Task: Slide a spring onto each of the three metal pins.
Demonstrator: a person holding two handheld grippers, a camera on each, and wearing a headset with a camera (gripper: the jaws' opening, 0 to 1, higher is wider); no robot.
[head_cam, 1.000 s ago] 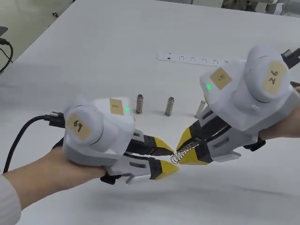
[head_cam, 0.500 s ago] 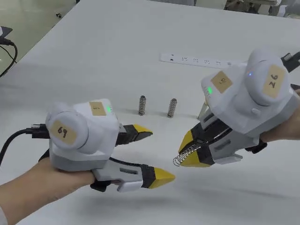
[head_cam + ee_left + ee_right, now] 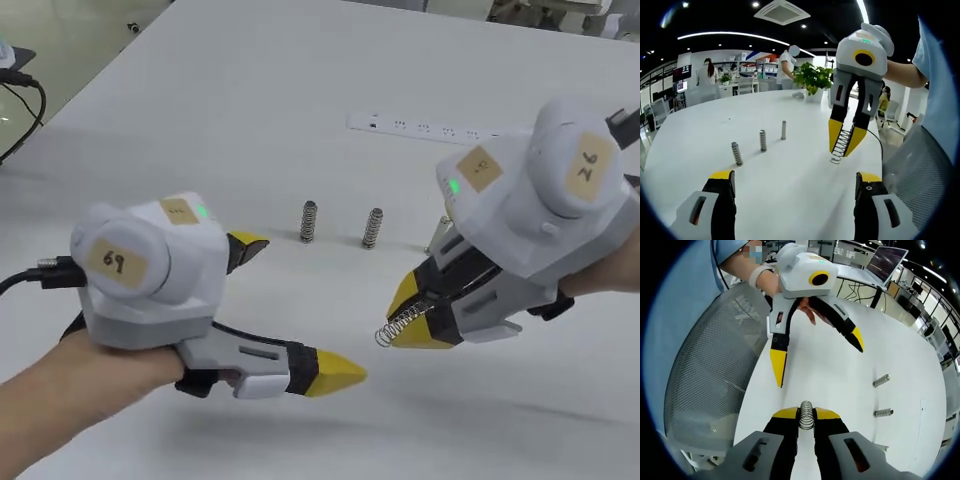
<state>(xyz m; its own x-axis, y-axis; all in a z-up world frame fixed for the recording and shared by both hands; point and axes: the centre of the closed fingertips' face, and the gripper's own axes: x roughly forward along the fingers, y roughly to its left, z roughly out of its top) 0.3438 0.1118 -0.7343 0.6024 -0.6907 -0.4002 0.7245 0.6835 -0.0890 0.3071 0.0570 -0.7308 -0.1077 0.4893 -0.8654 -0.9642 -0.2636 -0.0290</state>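
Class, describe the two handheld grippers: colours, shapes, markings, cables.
Both have rounded pale grey housings, green lights and black jaws with yellow tips. The left gripper bears a tan label 69 and a black cable; the right gripper bears 26.

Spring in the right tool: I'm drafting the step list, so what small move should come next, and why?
Probably carry the spring over to the bare pin and line its open end above the pin's top. The right tool is shut on it, the left tool is open and holds nothing, and the other two pins already wear springs.
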